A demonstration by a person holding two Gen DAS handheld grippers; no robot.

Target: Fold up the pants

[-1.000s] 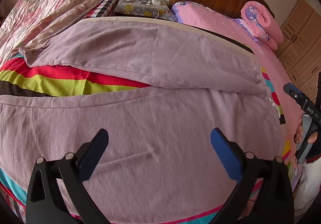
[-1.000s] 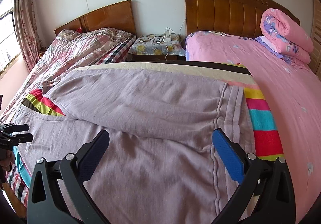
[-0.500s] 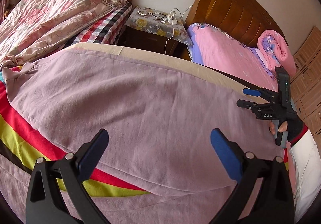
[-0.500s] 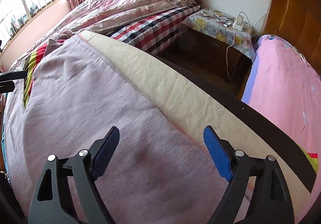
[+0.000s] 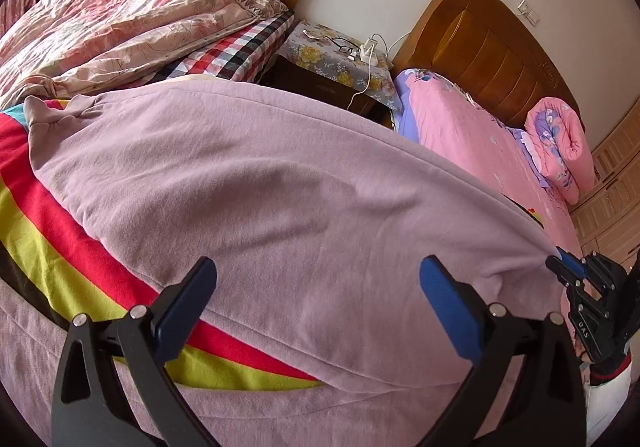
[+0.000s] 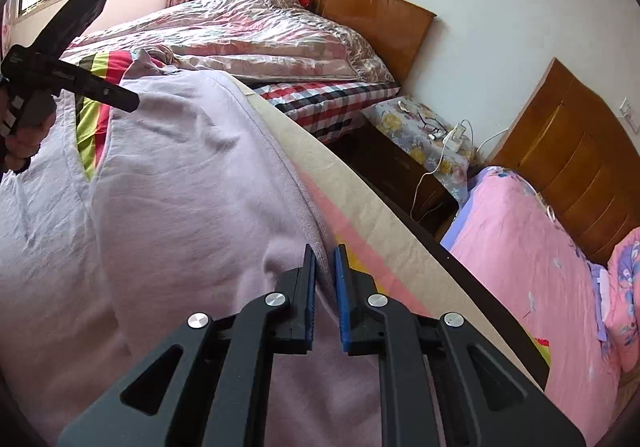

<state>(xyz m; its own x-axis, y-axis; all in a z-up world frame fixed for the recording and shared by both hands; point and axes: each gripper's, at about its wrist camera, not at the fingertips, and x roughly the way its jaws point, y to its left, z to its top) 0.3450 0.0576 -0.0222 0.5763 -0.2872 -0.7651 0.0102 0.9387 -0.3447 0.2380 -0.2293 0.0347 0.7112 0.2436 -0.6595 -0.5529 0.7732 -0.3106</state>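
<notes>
A: Pants [image 5: 300, 215] lie spread lengthwise across the striped cover [image 5: 60, 239]; who's nearer the far edge?
B: Right gripper [image 6: 325, 267], its jaws just closed, pinching that edge. Left gripper [image 5: 316, 287] gapes wide above the near leg.

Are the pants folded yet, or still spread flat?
Still spread: the pants lie open, striped sheet showing between the legs. The right gripper has just been closing, with the waist edge between its jaws.

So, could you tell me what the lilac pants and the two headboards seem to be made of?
The pants look like a soft, matte cotton-type knit: fine fuzzy grain, gentle creases, stitched seams; the exact fibre is unclear. The headboards appear to be orange-brown wood with a glossy varnish: panel grooves and light sheen show, though veneer cannot be ruled out.
</notes>
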